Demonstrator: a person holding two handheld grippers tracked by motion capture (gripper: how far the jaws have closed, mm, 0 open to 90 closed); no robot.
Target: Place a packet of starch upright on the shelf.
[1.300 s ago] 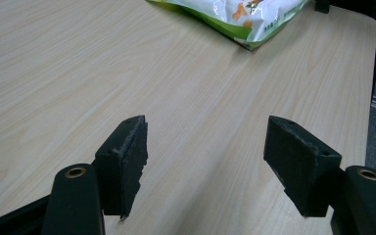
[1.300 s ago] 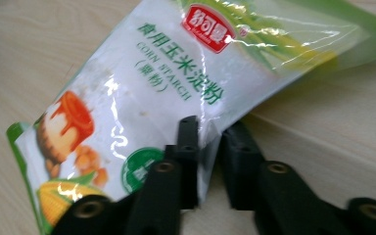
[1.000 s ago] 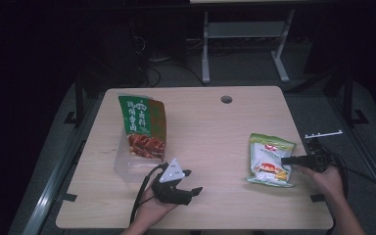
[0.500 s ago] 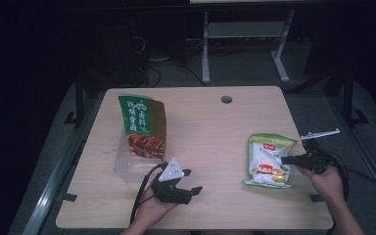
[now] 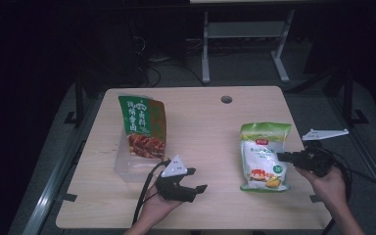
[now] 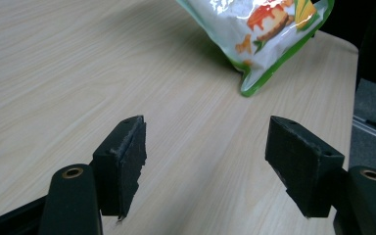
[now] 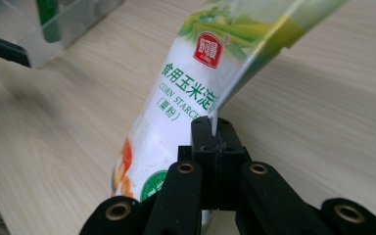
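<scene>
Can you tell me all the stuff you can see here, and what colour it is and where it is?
corn starch bag: one, white and green, right part of the table, its edge pinched in the right claw and its near end lifted off the wood
snack bag: one, green and brown-red, left part of the table, standing in the clear box
clear box: one, see-through, left part of the table
table: one, light wood, with a round hole near its far edge
metal stand: one, grey, on the floor behind the table
left claw: one, black, jaws open and holding nothing, near edge of the table
right claw: one, black, shut on the bag's edge
hands: two, at the near edge
</scene>
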